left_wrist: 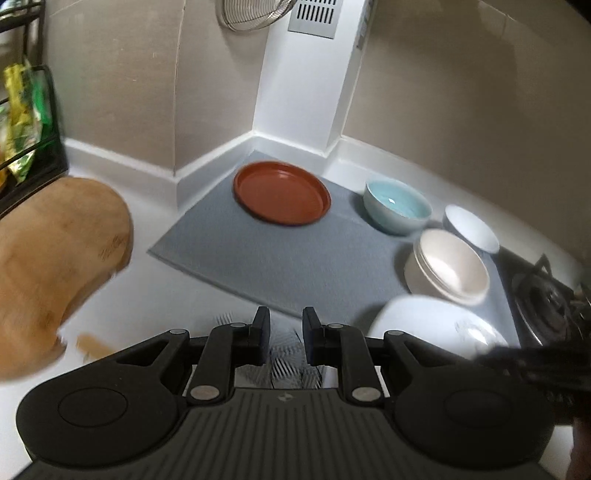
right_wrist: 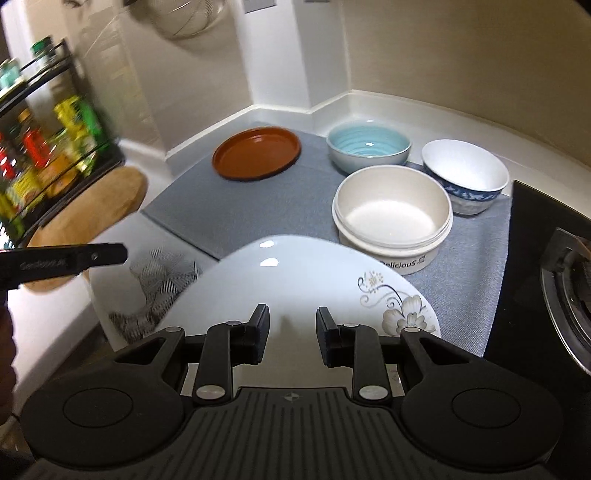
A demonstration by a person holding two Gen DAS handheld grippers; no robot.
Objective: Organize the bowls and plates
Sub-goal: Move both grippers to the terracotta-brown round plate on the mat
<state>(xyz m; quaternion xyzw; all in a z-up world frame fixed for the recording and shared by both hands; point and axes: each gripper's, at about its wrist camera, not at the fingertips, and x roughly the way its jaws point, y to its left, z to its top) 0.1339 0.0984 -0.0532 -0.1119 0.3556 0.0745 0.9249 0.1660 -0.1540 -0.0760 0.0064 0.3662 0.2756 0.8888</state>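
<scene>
Right gripper hovers over a glossy white plate with a printed flower, fingers parted and gripping nothing. Left gripper hangs above the white table, fingers slightly apart and empty. On the ribbed grey mat sit a round terracotta-brown plate, a ridged pale-blue bowl, a matte cream tub and a blue-patterned bowl. A rounded wooden board lies left.

A grey mat covers the white counter, with a wooden cutting board and a black spice rack to its left, a gas stove at right, and a wire strainer hanging on the far wall.
</scene>
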